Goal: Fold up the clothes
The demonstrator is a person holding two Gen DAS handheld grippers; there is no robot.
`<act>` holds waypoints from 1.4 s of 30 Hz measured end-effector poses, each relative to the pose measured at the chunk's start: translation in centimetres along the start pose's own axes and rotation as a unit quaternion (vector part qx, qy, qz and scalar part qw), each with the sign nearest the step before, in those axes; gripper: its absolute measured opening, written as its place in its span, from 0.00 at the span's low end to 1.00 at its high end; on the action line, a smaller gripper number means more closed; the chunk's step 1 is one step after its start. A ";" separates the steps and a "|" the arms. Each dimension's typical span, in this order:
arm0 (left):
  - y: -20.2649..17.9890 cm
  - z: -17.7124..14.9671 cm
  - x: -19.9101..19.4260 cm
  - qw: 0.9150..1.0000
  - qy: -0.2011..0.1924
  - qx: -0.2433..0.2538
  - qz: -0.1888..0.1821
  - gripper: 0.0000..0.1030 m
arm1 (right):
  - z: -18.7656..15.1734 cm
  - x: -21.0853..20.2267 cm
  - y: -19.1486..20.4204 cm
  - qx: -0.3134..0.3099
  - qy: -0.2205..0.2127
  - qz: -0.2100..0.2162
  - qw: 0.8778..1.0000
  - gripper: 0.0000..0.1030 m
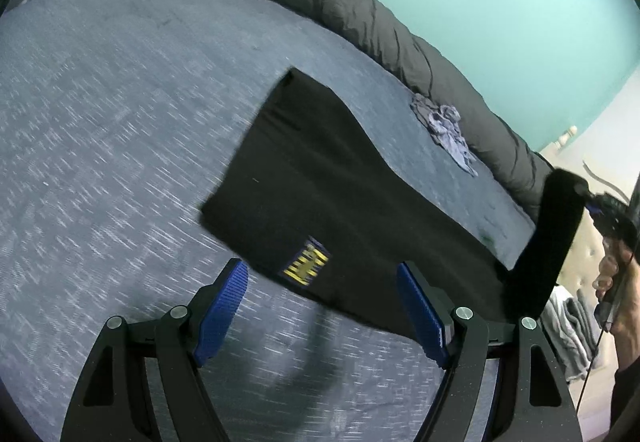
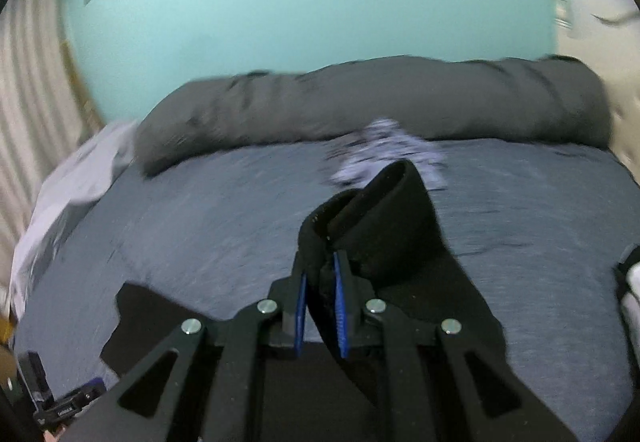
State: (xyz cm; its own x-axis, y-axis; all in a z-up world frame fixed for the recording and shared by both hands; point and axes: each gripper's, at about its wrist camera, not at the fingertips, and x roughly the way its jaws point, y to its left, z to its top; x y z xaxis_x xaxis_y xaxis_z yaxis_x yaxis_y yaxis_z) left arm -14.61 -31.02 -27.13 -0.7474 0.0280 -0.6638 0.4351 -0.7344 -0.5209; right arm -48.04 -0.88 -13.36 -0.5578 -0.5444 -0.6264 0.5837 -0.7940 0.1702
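A black garment (image 1: 320, 169) with a yellow and blue label (image 1: 306, 262) lies flat on the grey-blue bed sheet (image 1: 100, 121). My left gripper (image 1: 320, 268) hovers open over its near edge, blue pads either side of the label, nothing pinched. At the right, one end of the garment is lifted off the bed, held by my right gripper (image 1: 608, 209) in a person's hand (image 1: 612, 282). In the right wrist view, my right gripper (image 2: 320, 266) is shut on a thick fold of the black garment (image 2: 384, 226), which curls up past the fingertips.
A rolled dark grey duvet (image 1: 360, 13) runs along the teal wall at the bed's far side. A crumpled pale patterned cloth (image 1: 448, 129) lies in front of it. A white sheet (image 2: 68, 193) is bunched at the left corner. Grey towels (image 1: 568, 326) sit beyond the right edge.
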 end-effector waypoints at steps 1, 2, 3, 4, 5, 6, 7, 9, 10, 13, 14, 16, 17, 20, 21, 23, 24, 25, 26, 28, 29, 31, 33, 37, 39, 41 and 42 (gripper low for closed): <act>0.3 0.1 -0.2 1.000 -0.002 -0.002 0.000 0.78 | -0.2 0.7 2.0 -0.012 0.005 0.010 1.000 0.11; 0.6 0.2 -0.3 1.000 -0.003 -0.004 0.002 0.78 | -0.5 1.5 3.8 -0.020 0.010 0.022 1.000 0.11; 0.9 0.2 -0.5 1.000 -0.004 -0.006 0.003 0.78 | -0.8 2.3 5.6 -0.027 0.014 0.036 0.999 0.11; 1.3 0.3 -0.6 1.000 -0.005 -0.009 0.005 0.78 | -1.0 2.9 7.3 -0.033 0.021 0.049 0.998 0.11; 1.6 0.4 -0.8 1.000 -0.006 -0.013 0.006 0.78 | -1.3 3.5 9.2 -0.041 0.027 0.062 0.997 0.11; 1.9 0.4 -0.9 1.000 -0.007 -0.015 0.006 0.78 | -1.6 4.1 11.1 -0.048 0.033 0.075 0.995 0.11; 2.2 0.5 -1.0 1.000 -0.008 -0.018 0.005 0.78 | -1.9 4.7 12.6 -0.053 0.040 0.085 0.994 0.11; 2.8 0.6 -1.3 1.000 -0.010 -0.027 0.003 0.78 | -2.5 5.8 15.2 -0.060 0.055 0.104 0.991 0.11; 3.1 0.7 -1.4 0.999 -0.010 -0.031 0.002 0.78 | -3.1 6.4 16.5 -0.063 0.063 0.114 0.989 0.11; 3.7 0.8 -1.9 0.999 -0.013 -0.042 -0.003 0.78 | -4.9 8.7 19.5 -0.071 0.086 0.133 0.985 0.11; 3.7 0.8 -2.0 0.999 -0.015 -0.042 -0.003 0.78 | -5.6 9.2 20.3 -0.074 0.091 0.137 0.984 0.11; 3.8 0.8 -2.2 0.999 -0.015 -0.041 -0.004 0.78 | -6.8 9.9 21.7 -0.082 0.099 0.139 0.982 0.11; 4.0 0.8 -2.2 0.999 -0.015 -0.043 -0.004 0.78 | -7.4 10.3 22.1 -0.087 0.105 0.139 0.981 0.11; 4.4 0.9 -2.3 0.999 -0.016 -0.049 -0.002 0.78 | -8.5 11.2 22.7 -0.088 0.126 0.152 0.976 0.16; 4.5 0.9 -2.3 0.999 -0.016 -0.051 -0.003 0.78 | -8.9 11.4 22.7 -0.084 0.138 0.163 0.973 0.19; 4.4 0.9 -2.4 0.998 -0.017 -0.052 -0.007 0.78 | -9.4 11.3 22.5 -0.075 0.151 0.193 0.967 0.27; 4.4 0.9 -2.4 0.998 -0.017 -0.051 -0.008 0.78 | -9.2 10.8 22.3 -0.070 0.143 0.211 0.965 0.35; 4.4 0.9 -2.4 0.999 -0.017 -0.051 -0.009 0.78 | -9.1 10.1 22.0 -0.064 0.133 0.225 0.963 0.50; 4.4 0.9 -2.4 0.999 -0.017 -0.051 -0.008 0.78 | -8.7 9.6 21.7 -0.055 0.124 0.235 0.963 0.57; 4.3 0.9 -2.4 0.998 -0.016 -0.052 -0.009 0.78 | -7.7 8.4 20.8 -0.040 0.109 0.234 0.965 0.59; 4.3 0.9 -2.4 0.998 -0.016 -0.052 -0.009 0.78 | -7.3 7.8 20.2 -0.035 0.099 0.228 0.968 0.59; 4.1 0.9 -2.4 0.999 -0.016 -0.051 -0.011 0.78 | -6.5 6.6 18.6 -0.025 0.080 0.214 0.973 0.59; 3.9 1.0 -2.2 0.999 -0.015 -0.049 -0.012 0.78 | -6.2 5.5 16.5 -0.014 0.068 0.194 0.978 0.59; 3.5 1.1 -1.8 0.998 -0.012 -0.053 -0.019 0.78 | -8.1 3.6 11.5 0.016 0.067 0.156 0.985 0.59; 3.0 1.4 -1.4 0.998 -0.011 -0.055 -0.024 0.78 | -9.6 2.4 8.9 0.020 0.070 0.124 0.990 0.59; 2.3 1.5 -0.9 0.998 -0.010 -0.055 -0.029 0.78 | -11.2 1.2 6.4 0.019 0.071 0.094 0.993 0.59; 1.8 1.6 -0.6 0.998 -0.009 -0.053 -0.032 0.78 | -11.9 0.4 5.4 0.015 0.069 0.084 0.994 0.59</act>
State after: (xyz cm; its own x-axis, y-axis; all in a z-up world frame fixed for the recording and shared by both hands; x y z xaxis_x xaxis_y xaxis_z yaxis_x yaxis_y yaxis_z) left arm -14.21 -33.41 -26.85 -0.7831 0.0596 -0.6191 0.4367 -0.6560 -0.6156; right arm -38.13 -2.16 -21.76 -0.3657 -0.6293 -0.6858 0.6429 -0.7036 0.3028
